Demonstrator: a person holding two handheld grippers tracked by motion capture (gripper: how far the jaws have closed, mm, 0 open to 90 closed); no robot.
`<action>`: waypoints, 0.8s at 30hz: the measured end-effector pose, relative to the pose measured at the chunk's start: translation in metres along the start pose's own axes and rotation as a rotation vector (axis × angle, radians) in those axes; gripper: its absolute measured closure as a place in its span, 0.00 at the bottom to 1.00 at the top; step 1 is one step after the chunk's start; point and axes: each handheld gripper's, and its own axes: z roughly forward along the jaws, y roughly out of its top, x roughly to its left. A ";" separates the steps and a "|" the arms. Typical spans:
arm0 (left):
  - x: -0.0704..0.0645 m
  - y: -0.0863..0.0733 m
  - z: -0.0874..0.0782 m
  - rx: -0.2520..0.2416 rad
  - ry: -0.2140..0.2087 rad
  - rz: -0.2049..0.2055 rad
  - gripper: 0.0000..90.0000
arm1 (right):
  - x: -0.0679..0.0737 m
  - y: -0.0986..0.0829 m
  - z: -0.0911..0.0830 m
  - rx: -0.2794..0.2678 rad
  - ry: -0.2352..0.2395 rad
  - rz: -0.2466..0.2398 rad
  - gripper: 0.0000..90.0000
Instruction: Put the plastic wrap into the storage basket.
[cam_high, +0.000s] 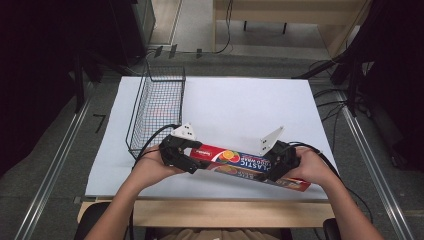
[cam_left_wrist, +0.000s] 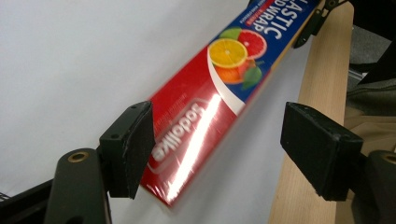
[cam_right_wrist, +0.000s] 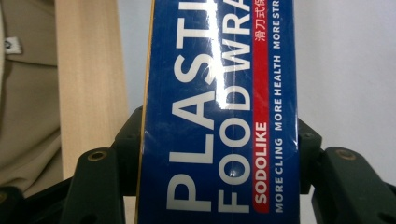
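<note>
- Box (cam_high: 250, 167) lies along the near edge of the white mat (cam_high: 240, 105), a wire basket (cam_high: 160, 107) off to my left; my left gripper (cam_high: 176, 152) and right gripper (cam_high: 280, 162) sit at its two ends.
- Left gripper (cam_left_wrist: 217, 140) view: my jaws stand wide, one pad touching the box (cam_left_wrist: 205, 107), the other well clear. I'd centre before squeezing. "sodolike" reads upside down.
- Right gripper (cam_right_wrist: 219, 158) view: my jaws clamp the box (cam_right_wrist: 219, 112) flat. It reads "PLASTIC FOOD WRAP", "SODOLIKE", "MORE CLING MORE HEALTH".
</note>
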 end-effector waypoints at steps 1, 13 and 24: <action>-0.001 0.001 0.000 0.000 0.001 0.001 0.30 | 0.000 0.000 0.000 0.000 0.000 0.000 0.46; -0.012 0.007 0.009 0.063 -0.027 0.069 0.29 | 0.018 0.016 0.008 0.009 0.034 -0.127 0.45; -0.034 0.016 0.027 0.135 -0.082 0.177 0.28 | 0.029 0.038 0.011 0.001 0.019 -0.195 0.45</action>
